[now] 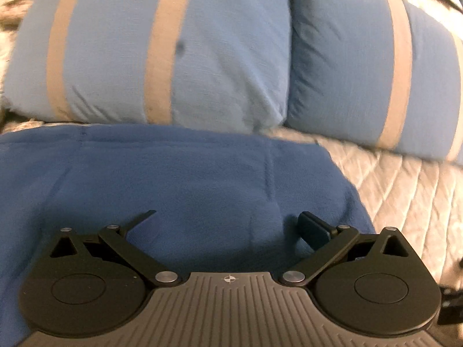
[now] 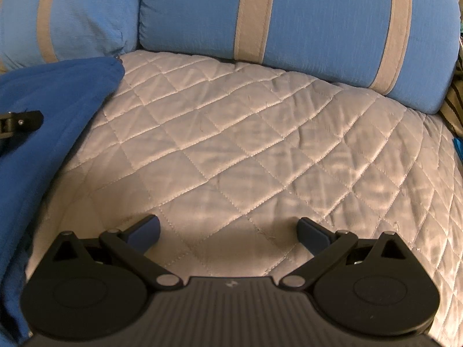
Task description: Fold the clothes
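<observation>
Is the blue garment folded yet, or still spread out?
Folded, it seems: the blue garment lies compact with straight edges and a squared corner on the quilted cover. Layer count cannot be told.

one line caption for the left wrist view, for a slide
Open left gripper poised over a dark blue garment on the quilted cover, striped blue pillows behind.

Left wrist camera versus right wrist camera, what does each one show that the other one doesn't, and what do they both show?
Only the left wrist view shows the left tongs open, directly over the blue garment, and a dark spot on a pillow stripe.

Only the right wrist view shows the right tongs open over a wide bare stretch of quilted bedspread, plus striped fabric at the right edge.

Both show the blue garment, the quilted bedspread and the two blue pillows with tan stripes.
</observation>
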A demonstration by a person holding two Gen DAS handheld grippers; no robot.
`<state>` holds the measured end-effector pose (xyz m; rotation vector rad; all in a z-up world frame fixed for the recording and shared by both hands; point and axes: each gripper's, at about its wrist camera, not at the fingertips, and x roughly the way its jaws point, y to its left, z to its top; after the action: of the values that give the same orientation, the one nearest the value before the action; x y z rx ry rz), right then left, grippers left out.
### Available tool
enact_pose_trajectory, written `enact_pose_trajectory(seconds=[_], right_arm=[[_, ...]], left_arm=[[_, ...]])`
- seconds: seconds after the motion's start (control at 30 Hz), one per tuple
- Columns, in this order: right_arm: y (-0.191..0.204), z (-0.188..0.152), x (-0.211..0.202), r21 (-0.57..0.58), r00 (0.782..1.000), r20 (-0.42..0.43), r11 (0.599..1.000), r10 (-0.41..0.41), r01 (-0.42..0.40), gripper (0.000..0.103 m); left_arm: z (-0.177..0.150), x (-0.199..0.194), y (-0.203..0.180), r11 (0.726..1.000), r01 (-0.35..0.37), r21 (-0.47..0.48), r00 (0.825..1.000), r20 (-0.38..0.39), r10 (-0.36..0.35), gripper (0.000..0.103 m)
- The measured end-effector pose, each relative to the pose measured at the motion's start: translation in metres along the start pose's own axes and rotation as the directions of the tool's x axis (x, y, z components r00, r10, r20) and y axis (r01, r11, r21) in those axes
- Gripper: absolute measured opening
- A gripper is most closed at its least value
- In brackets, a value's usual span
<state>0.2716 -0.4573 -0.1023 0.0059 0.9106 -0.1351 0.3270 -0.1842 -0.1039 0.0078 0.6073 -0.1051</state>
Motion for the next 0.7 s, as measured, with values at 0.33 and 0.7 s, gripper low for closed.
enact_pose_trajectory(seconds=[0.33,0.7], right_arm=[[-0.009,-0.008,-0.012,-0.063,0.997,-0.033,0.996,0.063,-0.065,0.103],[-0.011,-0.013,-0.053,-0.066,0.993,0.045,0.992,0.113,-0.109,0.103]], left_arm=[[-0.005,-0.034,0.02,0.996,-0.027,-0.084,1.0,0.001,0.027,0.103],[0.001,-0.098,0.019,0.99,0.076,0.122,0.996,-0.055,-0.07,0.103]])
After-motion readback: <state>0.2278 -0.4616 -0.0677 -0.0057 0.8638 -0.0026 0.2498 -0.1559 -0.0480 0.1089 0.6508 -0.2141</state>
